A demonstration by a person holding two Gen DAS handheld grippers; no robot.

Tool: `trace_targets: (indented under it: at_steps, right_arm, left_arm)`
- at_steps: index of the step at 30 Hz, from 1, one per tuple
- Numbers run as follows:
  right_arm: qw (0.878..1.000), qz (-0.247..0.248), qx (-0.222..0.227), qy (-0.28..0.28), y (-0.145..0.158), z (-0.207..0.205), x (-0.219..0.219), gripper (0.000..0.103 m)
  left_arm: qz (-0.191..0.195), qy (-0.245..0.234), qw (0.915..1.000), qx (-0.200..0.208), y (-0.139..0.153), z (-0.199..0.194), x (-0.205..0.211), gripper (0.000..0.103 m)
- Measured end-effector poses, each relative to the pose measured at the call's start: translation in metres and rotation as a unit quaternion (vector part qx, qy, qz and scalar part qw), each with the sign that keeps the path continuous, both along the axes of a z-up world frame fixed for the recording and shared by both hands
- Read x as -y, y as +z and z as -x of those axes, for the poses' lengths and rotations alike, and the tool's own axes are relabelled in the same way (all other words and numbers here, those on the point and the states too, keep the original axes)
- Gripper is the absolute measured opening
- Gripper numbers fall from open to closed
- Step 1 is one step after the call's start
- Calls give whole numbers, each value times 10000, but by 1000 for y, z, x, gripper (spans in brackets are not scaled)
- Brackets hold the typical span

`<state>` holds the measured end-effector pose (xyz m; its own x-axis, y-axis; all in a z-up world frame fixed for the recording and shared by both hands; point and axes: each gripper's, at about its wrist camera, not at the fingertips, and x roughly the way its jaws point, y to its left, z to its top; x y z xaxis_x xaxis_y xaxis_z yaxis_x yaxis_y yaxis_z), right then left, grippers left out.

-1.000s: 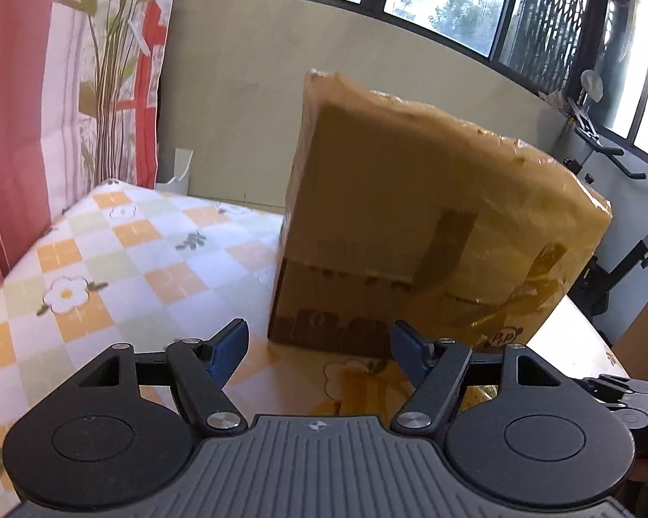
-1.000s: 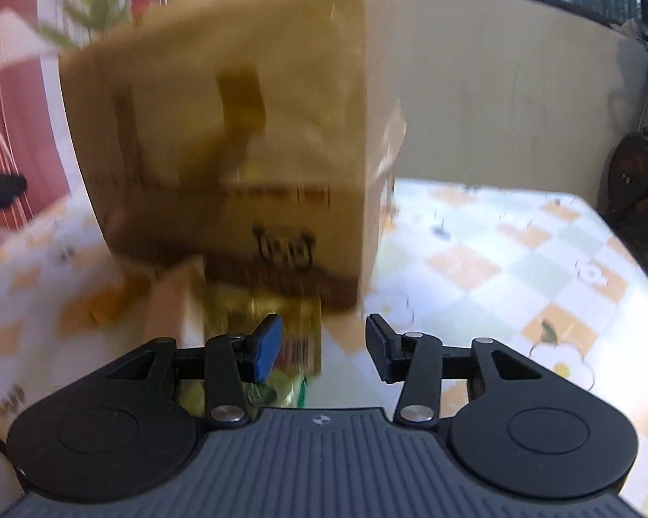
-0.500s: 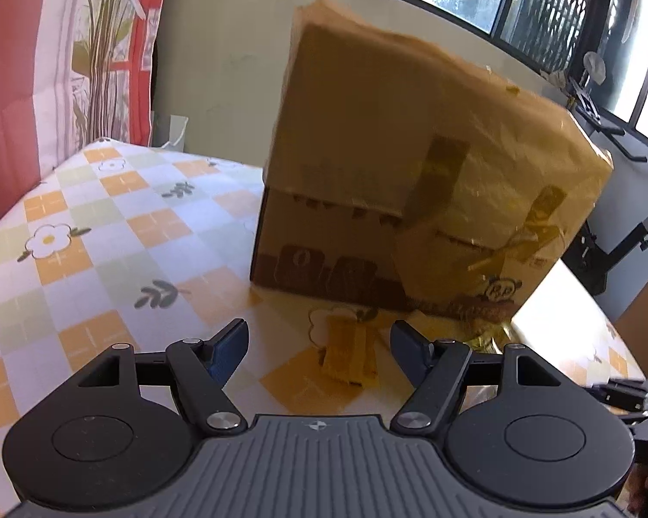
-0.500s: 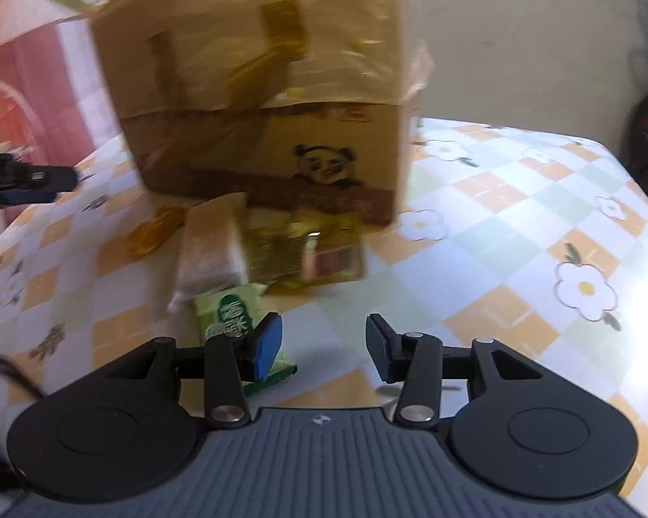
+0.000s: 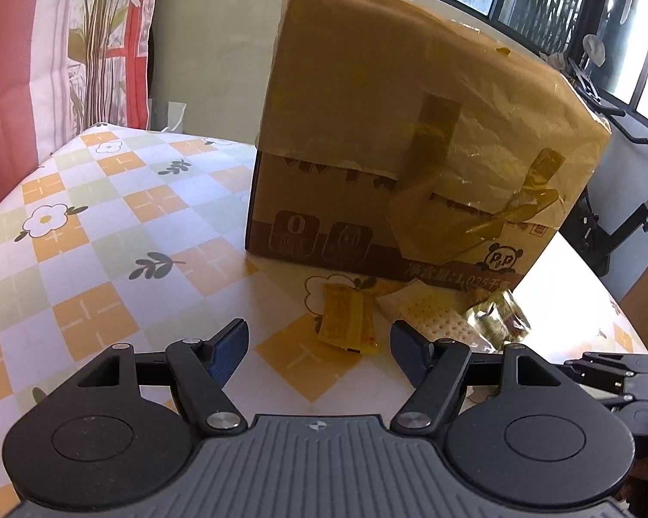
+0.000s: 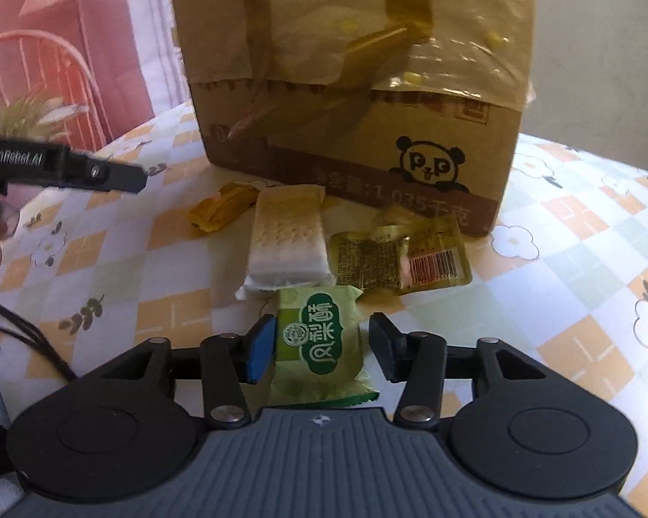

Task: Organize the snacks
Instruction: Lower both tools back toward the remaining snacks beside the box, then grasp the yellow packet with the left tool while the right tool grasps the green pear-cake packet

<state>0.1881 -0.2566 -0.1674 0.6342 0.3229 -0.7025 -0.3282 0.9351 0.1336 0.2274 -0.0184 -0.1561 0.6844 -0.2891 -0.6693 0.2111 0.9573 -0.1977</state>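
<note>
A big taped cardboard box with a panda print stands on the table. In front of it lie a yellow packet, a white cracker pack and a gold foil pack. A green snack pack lies flat between the fingers of my right gripper. Its jaws are closing, and a small gap still shows on each side of the pack. My left gripper hangs open above the cloth just short of the yellow packet, with nothing between its fingers.
The table has a checked cloth with flowers. Its right edge runs close to the box. A red patterned curtain hangs at the left. Exercise gear stands beyond the table.
Both views have dropped and tilted down, so the snacks before the box now show. My right gripper has moved forward over the green pack, which now lies between its fingers.
</note>
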Motion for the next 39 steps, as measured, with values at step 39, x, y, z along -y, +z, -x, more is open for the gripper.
trace_targets:
  at_steps: [39]
  right_arm:
    - [9976, 105, 521, -439, -8, 11, 18, 42]
  left_arm:
    - [-777, -668, 9947, -89, -43, -28, 46, 37]
